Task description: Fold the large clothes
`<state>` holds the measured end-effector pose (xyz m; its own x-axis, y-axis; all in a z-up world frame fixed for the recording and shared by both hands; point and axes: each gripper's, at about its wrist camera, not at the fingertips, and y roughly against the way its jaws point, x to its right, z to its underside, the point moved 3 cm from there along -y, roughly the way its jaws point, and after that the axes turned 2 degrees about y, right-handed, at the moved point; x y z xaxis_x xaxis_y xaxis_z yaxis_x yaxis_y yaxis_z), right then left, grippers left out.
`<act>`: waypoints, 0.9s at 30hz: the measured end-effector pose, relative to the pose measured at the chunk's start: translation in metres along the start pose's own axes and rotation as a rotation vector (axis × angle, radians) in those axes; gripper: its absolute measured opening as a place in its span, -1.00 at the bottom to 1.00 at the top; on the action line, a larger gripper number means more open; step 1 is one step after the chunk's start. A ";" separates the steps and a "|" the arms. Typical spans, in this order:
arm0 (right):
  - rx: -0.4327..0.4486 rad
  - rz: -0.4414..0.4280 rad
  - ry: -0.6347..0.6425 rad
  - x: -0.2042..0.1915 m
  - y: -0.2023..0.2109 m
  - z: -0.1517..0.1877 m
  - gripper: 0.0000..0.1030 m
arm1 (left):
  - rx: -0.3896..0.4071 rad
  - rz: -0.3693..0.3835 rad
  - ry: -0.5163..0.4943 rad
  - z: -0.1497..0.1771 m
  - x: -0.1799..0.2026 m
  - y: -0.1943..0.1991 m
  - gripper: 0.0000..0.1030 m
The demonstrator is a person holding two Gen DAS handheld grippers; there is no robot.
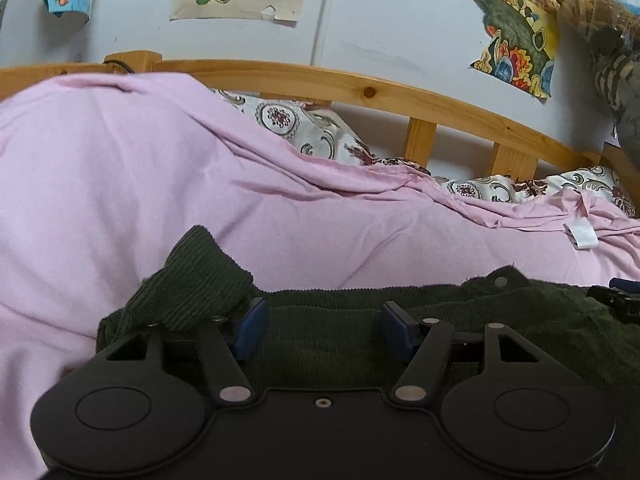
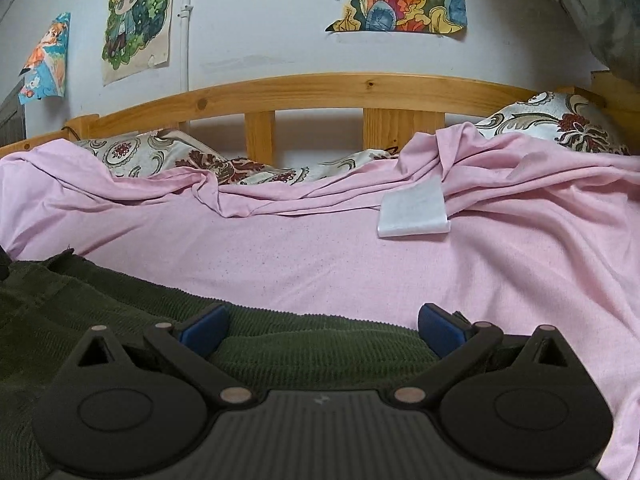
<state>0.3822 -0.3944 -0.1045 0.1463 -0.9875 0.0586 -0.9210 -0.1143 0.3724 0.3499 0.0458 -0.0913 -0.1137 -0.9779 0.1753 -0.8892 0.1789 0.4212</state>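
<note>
right gripper [image 2: 320, 330]: jaws spread wide, blue pads [image 2: 204, 330] resting on the garment [image 2: 320, 354], dark green corduroy, lying on the pink sheet [image 2: 320, 264]. white folded cloth [image 2: 414, 216] on the sheet, further back. patterned pillows [image 2: 560, 120] along the wooden rail [image 2: 320, 88]. posters [image 2: 136, 20] on the wall.

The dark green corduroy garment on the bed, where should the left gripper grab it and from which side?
Take the dark green corduroy garment by the loose flap sticking up at its left end. It stands off the pink sheet, so a finger can likely slip under. Come in low from the near side with the left gripper open.
</note>
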 end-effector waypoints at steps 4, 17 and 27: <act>-0.035 0.044 0.055 -0.009 0.010 -0.014 0.99 | 0.029 -0.018 0.092 -0.015 -0.017 0.034 0.54; 0.033 -0.039 0.045 -0.131 0.082 -0.021 1.00 | -0.070 -0.095 0.160 -0.004 -0.059 0.122 0.94; 0.082 0.172 0.147 -0.165 0.059 0.029 1.00 | -0.201 -0.113 0.149 0.013 -0.048 0.156 0.98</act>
<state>0.2932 -0.2418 -0.1193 0.0307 -0.9674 0.2513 -0.9624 0.0393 0.2689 0.2110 0.1193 -0.0462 0.0609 -0.9689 0.2398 -0.7847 0.1020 0.6114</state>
